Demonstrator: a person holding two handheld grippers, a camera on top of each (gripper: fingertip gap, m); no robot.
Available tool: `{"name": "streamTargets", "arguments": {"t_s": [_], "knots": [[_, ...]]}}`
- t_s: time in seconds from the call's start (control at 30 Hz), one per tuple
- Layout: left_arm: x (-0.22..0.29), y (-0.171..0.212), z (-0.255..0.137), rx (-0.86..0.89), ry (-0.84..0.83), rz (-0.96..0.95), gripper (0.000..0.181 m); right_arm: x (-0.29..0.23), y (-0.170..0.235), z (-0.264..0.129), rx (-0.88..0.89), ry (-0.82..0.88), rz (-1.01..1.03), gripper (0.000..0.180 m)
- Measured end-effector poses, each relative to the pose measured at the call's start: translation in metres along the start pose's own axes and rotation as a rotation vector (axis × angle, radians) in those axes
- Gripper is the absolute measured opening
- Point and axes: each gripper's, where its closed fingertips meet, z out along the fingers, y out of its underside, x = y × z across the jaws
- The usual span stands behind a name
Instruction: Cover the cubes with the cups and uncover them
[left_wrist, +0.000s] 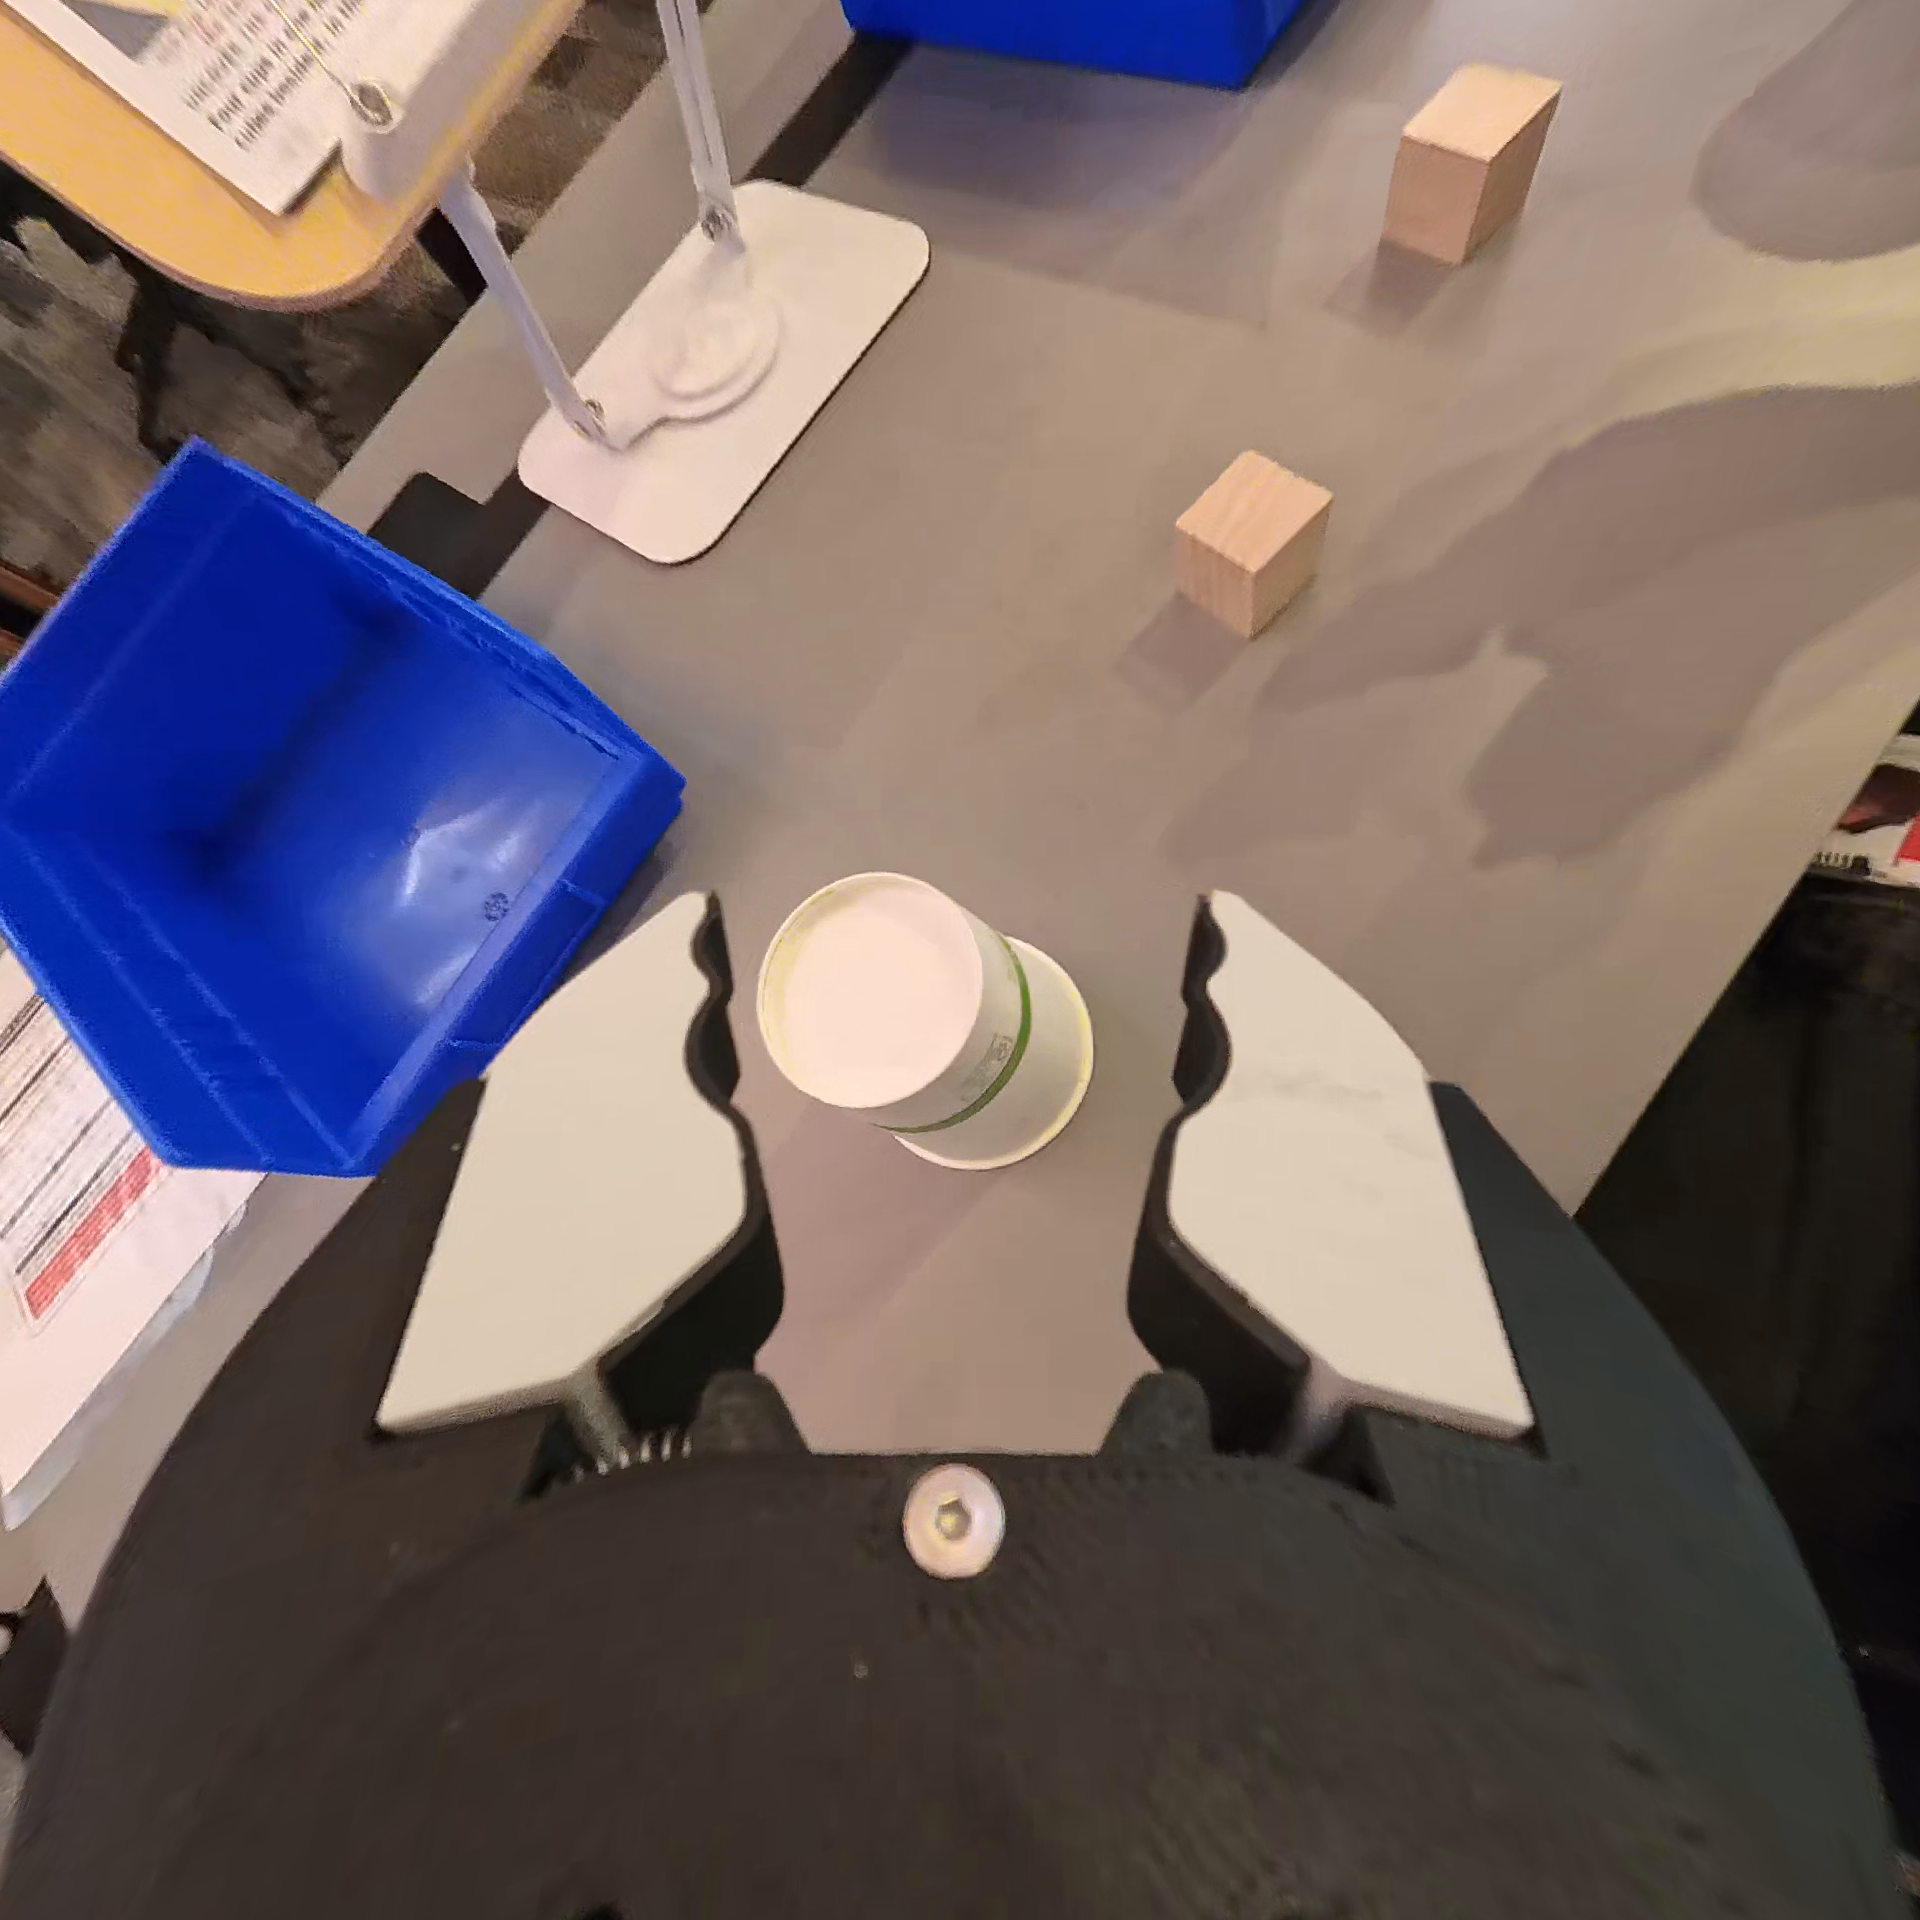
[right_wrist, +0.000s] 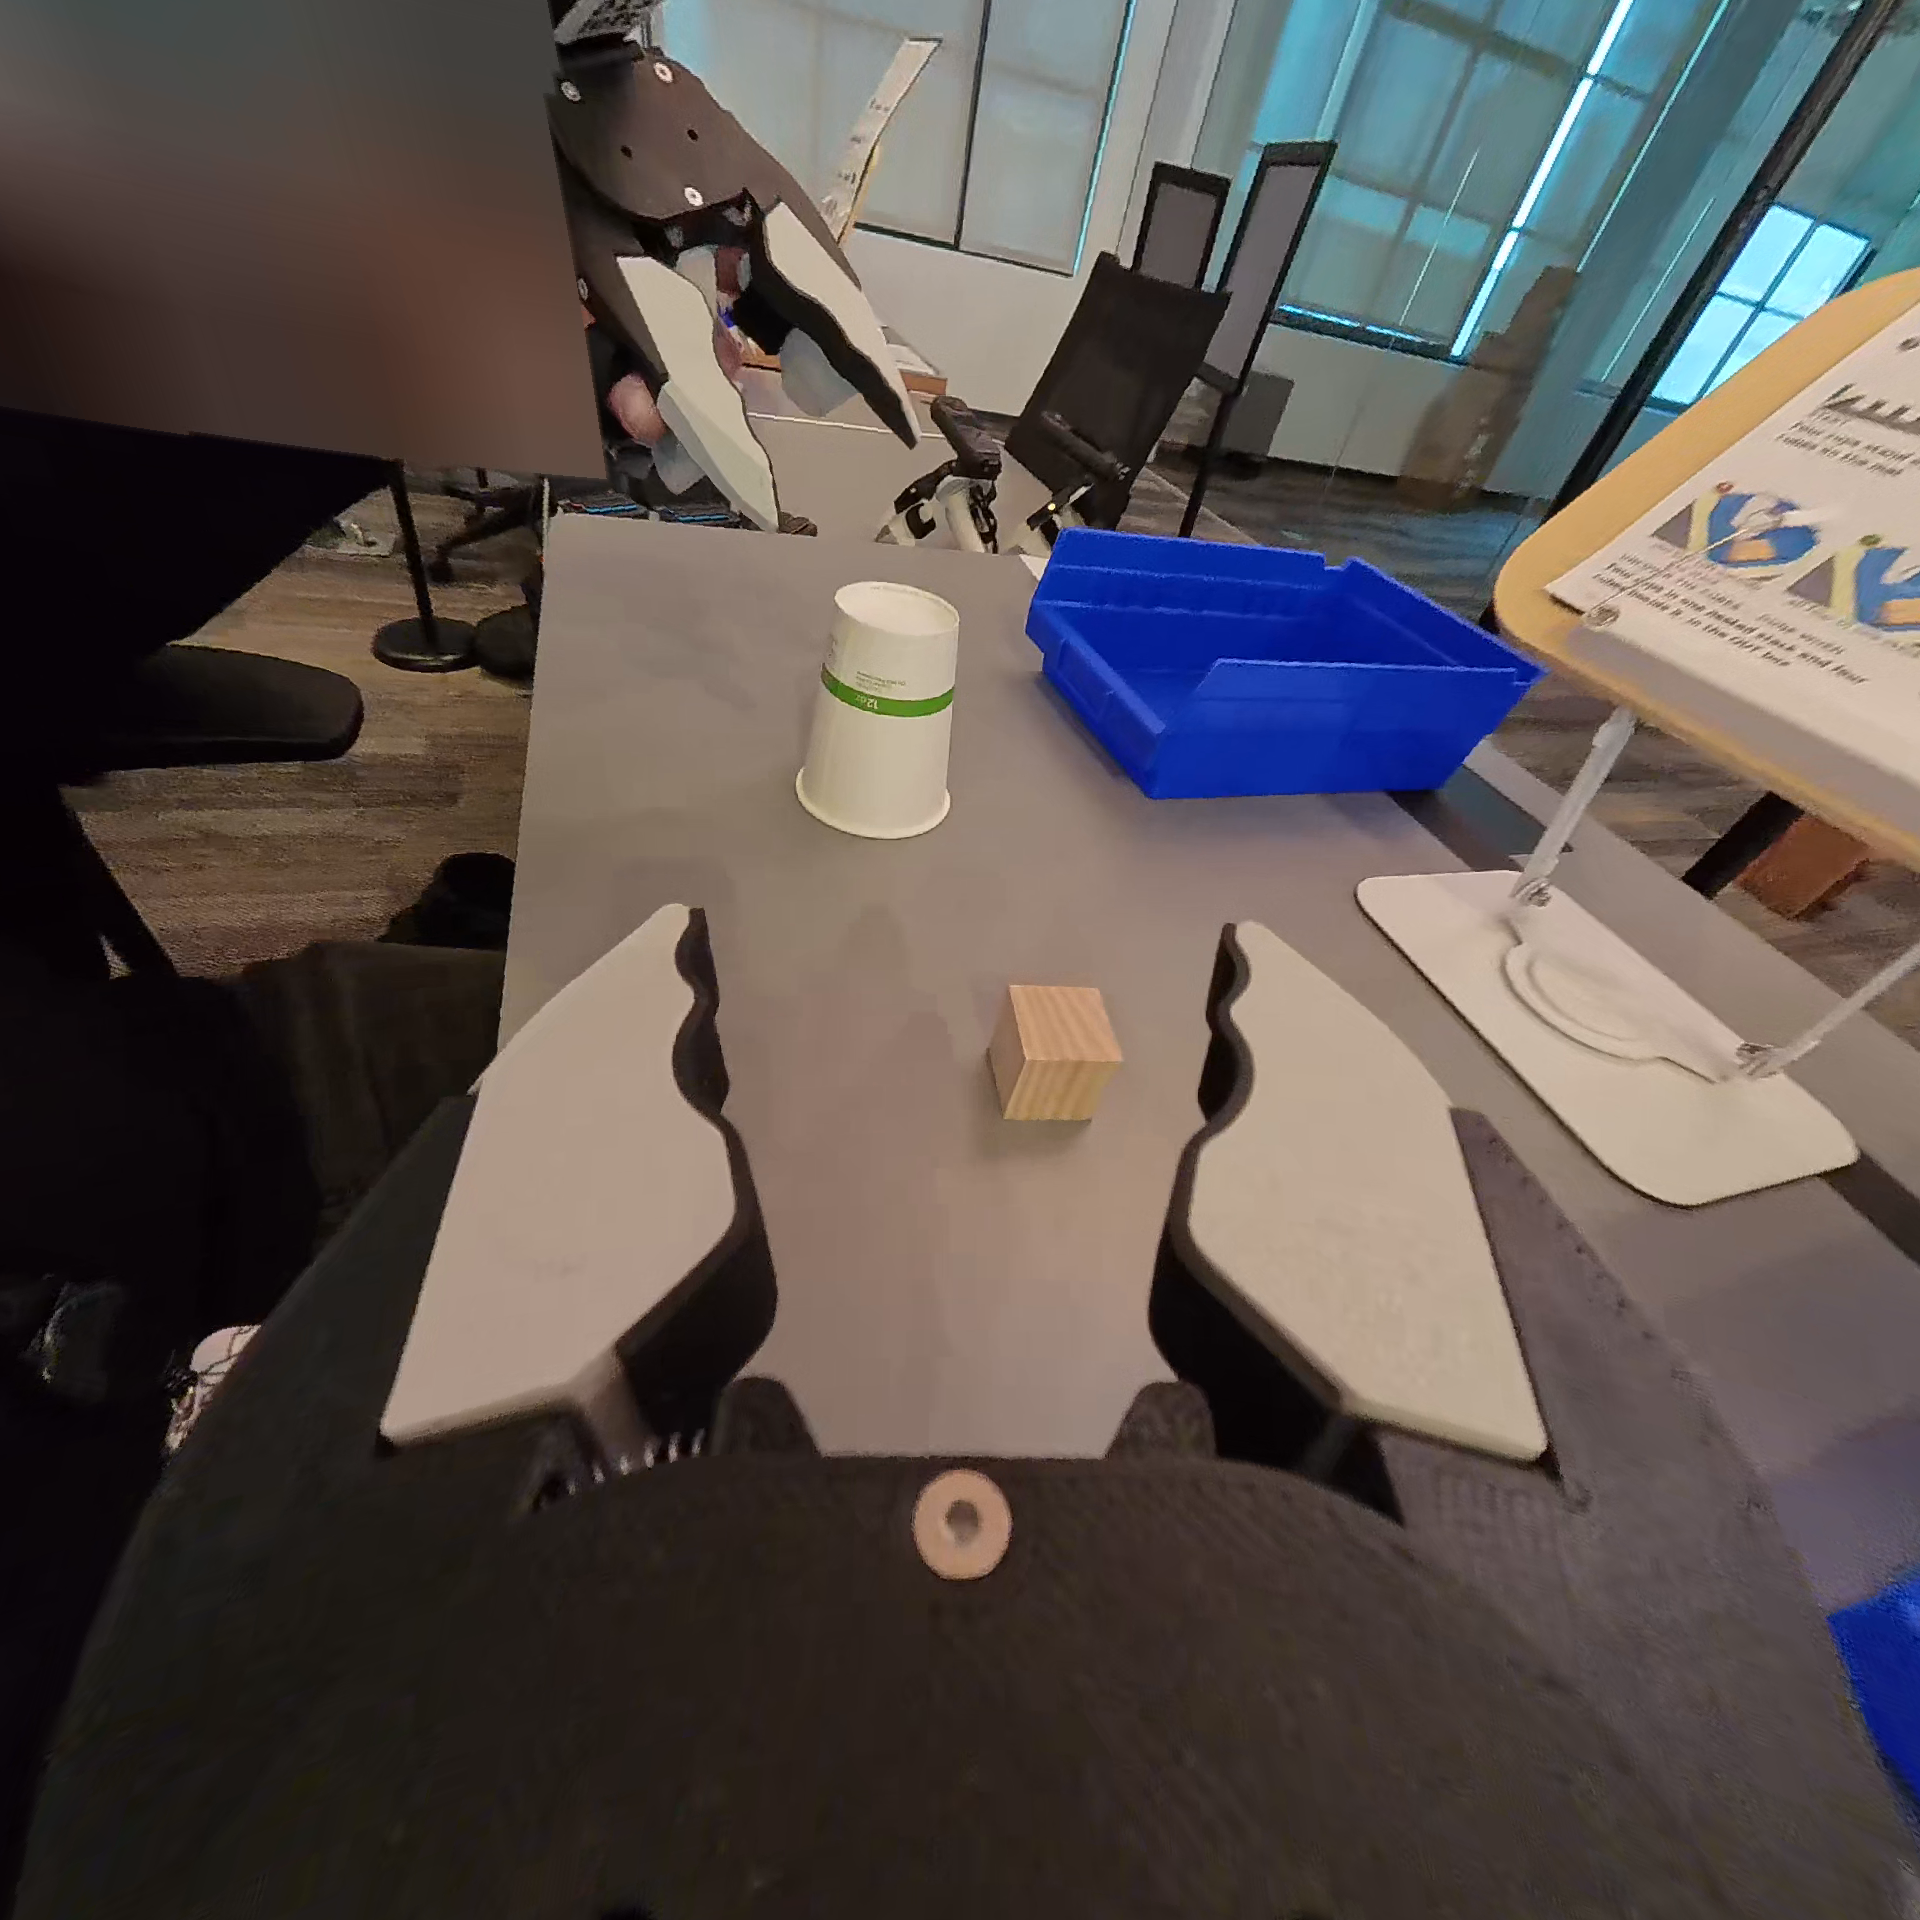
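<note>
A white paper cup (left_wrist: 920, 1023) with a green band stands upside down on the grey table (left_wrist: 935, 727). My left gripper (left_wrist: 958, 914) is open and empty, held above the cup with a finger on either side. Two bare wooden cubes lie farther off, one near (left_wrist: 1252, 540) and one far (left_wrist: 1470, 166). In the right wrist view my right gripper (right_wrist: 961, 925) is open and empty, with a wooden cube (right_wrist: 1055, 1049) on the table between its fingers. The cup (right_wrist: 883, 712) stands beyond it, and the left gripper (right_wrist: 840, 478) hangs open above. What is under the cup is hidden.
A blue bin (left_wrist: 301, 862) sits left of the cup, also seen in the right wrist view (right_wrist: 1268, 665). A second blue bin (left_wrist: 1060, 36) is at the far end. A white stand base (left_wrist: 727, 364) holds a tilted board with papers (right_wrist: 1766, 582). Papers (left_wrist: 73, 1195) lie at the left edge. A person in dark clothes (right_wrist: 260, 1091) sits beside the table.
</note>
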Motion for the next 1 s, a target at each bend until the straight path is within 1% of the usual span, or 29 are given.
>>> {"name": "streamTargets", "arguments": {"t_s": [0.1, 0.27, 0.5, 0.6, 0.67, 0.77, 0.87, 0.93, 1.0], "knots": [[0.001, 0.007, 0.008, -0.011, 0.048, -0.007, 0.090, -0.001, 0.010, 0.007, -0.006, -0.024, 0.026, 0.091], [-0.003, 0.015, 0.016, -0.040, 0.050, 0.000, 0.090, -0.004, 0.021, 0.016, -0.030, -0.043, 0.029, 0.091], [-0.009, -0.005, -0.008, 0.032, 0.005, 0.024, 0.081, -0.015, 0.017, 0.052, -0.046, -0.127, 0.014, 0.094], [-0.010, -0.007, -0.016, 0.025, -0.009, 0.039, 0.080, -0.020, 0.010, 0.073, -0.050, -0.167, -0.013, 0.095], [-0.009, -0.005, -0.016, 0.012, 0.010, 0.029, 0.080, -0.024, 0.003, 0.085, -0.039, -0.200, -0.010, 0.094], [-0.006, 0.013, 0.005, -0.082, 0.064, -0.022, 0.085, -0.033, -0.002, 0.095, -0.024, -0.231, -0.005, 0.093], [-0.010, 0.040, 0.030, -0.184, 0.070, -0.048, 0.094, -0.039, 0.003, 0.097, -0.034, -0.241, 0.005, 0.092], [-0.010, 0.046, 0.044, -0.188, 0.094, -0.073, 0.099, -0.040, 0.009, 0.096, -0.045, -0.242, 0.020, 0.091], [-0.008, 0.052, 0.054, -0.194, 0.111, -0.078, 0.100, -0.040, 0.013, 0.095, -0.049, -0.242, 0.034, 0.091]]}}
